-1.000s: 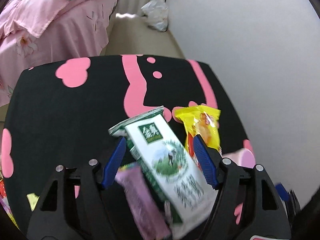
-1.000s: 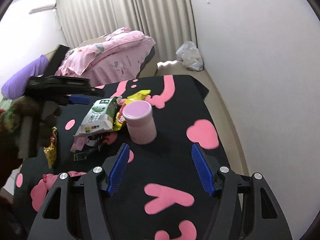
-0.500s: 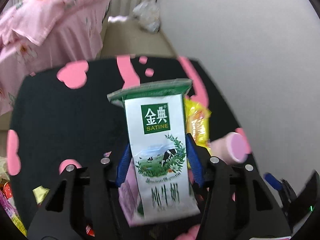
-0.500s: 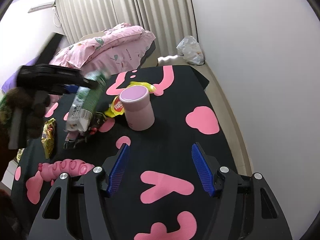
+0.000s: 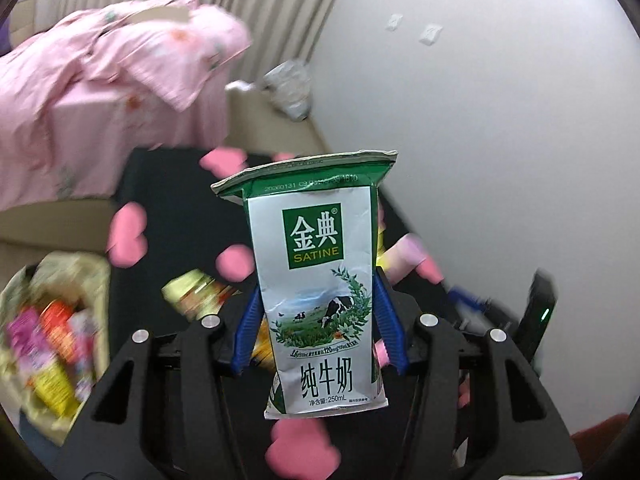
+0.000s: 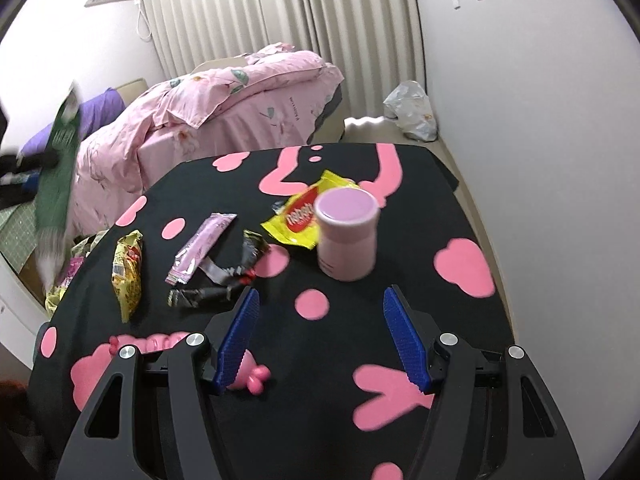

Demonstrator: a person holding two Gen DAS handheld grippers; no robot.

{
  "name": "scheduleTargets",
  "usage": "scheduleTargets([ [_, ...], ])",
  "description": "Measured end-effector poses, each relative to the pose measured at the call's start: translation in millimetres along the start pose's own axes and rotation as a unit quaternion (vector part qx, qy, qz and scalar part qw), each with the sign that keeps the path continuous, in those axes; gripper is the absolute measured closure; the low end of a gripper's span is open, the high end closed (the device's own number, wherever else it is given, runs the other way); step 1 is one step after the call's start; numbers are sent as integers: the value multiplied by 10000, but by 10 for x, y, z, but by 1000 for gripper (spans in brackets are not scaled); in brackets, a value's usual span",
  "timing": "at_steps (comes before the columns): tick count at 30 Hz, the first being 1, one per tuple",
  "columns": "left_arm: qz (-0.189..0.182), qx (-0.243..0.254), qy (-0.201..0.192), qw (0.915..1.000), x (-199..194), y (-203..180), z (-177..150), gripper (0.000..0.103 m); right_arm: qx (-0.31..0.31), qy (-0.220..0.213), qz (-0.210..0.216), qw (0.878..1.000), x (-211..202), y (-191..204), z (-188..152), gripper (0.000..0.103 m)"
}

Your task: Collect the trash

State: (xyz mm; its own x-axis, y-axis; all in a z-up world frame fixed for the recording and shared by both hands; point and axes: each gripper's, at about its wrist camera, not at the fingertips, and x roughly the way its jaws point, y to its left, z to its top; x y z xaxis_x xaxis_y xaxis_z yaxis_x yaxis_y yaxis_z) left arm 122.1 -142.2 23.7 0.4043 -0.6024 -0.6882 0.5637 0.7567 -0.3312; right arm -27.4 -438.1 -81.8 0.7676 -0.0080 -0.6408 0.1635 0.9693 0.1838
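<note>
The left wrist view shows, at far left, a pale bag-lined bin (image 5: 52,320) beside the table already holding bright wrappers, and to its right the left tongs (image 5: 318,332) clamped on a crumpled green-and-white milk carton (image 5: 320,292) lifted clear of the black table with pink blobs (image 5: 168,200), so this piece looks on its way to the bin. On the table in the right wrist view a yellow crinkled snack bag (image 6: 128,272), a lilac sachet (image 6: 200,248), a black torn wrapper (image 6: 224,280) and a yellow-red packet (image 6: 300,216) remain beside a pink lidded jar (image 6: 347,236), with the right tongs (image 6: 320,344) apart and empty.
</note>
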Motion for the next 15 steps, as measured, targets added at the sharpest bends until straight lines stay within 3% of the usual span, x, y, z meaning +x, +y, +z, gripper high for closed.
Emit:
scheduleTargets([
  [4, 546, -73, 95, 9984, 61, 261, -293, 54, -299, -64, 64, 9995, 184, 261, 187, 43],
  [7, 1005, -41, -41, 9949, 161, 436, -503, 54, -745, -76, -137, 9971, 455, 554, 388, 49],
  [10, 938, -326, 119, 9950, 303, 650, -597, 54, -1126, 9, -361, 9930, 707, 733, 531, 58],
  [15, 943, -424, 191, 9945, 372, 770, -681, 53, -1288, 485, -1016, 9853, 1241, 730, 790, 58],
])
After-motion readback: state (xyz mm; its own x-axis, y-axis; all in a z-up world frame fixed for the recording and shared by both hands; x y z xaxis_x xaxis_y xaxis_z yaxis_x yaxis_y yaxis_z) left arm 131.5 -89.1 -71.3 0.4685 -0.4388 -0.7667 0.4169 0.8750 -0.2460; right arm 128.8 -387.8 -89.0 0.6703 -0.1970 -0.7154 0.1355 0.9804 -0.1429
